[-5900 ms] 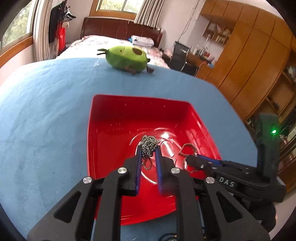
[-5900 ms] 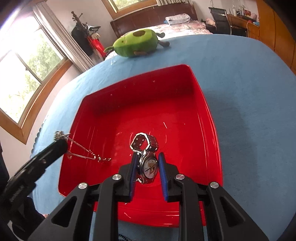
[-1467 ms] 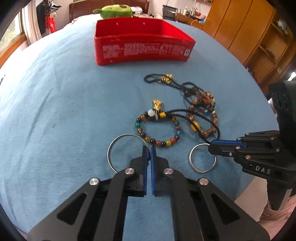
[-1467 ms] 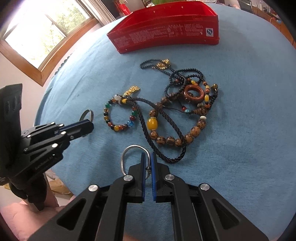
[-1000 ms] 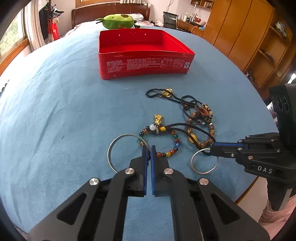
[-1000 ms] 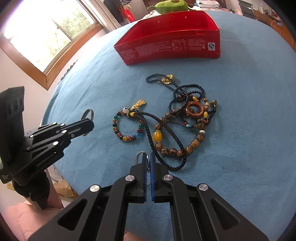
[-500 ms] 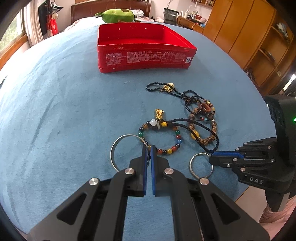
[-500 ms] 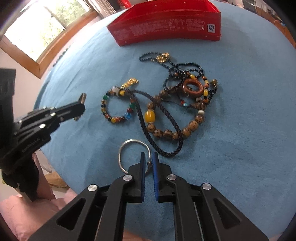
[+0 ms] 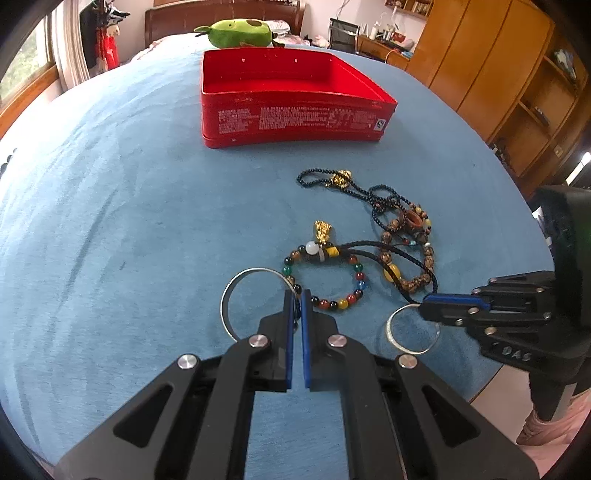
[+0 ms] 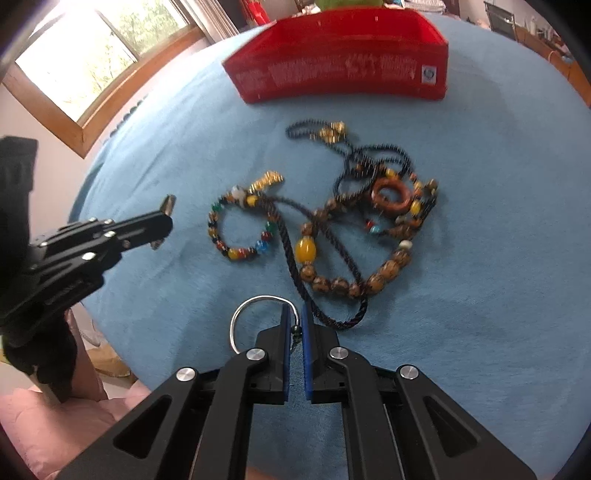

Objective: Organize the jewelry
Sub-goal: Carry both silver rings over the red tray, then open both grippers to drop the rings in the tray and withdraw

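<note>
My left gripper is shut on a silver bangle and holds it just above the blue cloth. My right gripper is shut on a second silver bangle, which also shows in the left wrist view. Loose on the cloth lie a multicoloured bead bracelet with a gold charm, a brown bead necklace with a dark cord, and a thin black bead chain. The red tin box stands open beyond them.
A green avocado plush lies behind the box. The table's near edge drops off just right of my right gripper. Wooden cupboards stand at the right; a window is at the left.
Both grippers left the red box, where they held a chain and a watch, and now each grip a silver bangle. Over the last second both lifted slightly and the view shifted toward the box.
</note>
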A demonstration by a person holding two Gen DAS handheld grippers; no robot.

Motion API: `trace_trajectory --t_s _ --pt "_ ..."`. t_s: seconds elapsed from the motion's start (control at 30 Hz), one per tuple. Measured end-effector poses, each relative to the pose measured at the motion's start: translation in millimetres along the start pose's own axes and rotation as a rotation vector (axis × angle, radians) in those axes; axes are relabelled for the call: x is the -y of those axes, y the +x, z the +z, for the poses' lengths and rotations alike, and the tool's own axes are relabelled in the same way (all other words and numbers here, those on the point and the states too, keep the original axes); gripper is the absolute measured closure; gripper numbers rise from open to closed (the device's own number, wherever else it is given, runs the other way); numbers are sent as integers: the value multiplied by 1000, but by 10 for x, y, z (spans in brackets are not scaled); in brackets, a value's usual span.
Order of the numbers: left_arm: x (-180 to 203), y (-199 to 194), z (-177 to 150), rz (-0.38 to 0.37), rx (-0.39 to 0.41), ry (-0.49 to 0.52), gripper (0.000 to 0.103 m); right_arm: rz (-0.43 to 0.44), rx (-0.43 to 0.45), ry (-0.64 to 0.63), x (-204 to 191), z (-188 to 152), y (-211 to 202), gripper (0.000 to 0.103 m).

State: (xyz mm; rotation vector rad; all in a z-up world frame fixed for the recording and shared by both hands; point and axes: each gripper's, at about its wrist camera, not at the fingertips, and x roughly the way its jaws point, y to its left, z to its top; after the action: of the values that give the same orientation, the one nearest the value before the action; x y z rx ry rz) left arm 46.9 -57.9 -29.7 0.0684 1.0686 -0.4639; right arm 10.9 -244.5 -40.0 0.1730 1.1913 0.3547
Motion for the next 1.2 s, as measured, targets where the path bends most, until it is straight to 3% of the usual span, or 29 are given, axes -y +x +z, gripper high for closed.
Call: trace_trajectory --t_s 0.37,0.57,0.77,1.0,1.2 --pt "45 -172 253 7 60 15 101 -23 107 -8 69 328 -398 98" --pt "62 -263 635 21 117 26 101 -14 164 12 189 667 -515 98" --pt "19 -253 1234 32 170 9 101 0 227 24 283 1176 -639 98" --pt "-70 69 1967 -1 198 -29 101 -6 271 65 478 1849 -576 98" --pt "-167 590 2360 -37 160 -63 101 -22 238 119 698 2334 -147 98"
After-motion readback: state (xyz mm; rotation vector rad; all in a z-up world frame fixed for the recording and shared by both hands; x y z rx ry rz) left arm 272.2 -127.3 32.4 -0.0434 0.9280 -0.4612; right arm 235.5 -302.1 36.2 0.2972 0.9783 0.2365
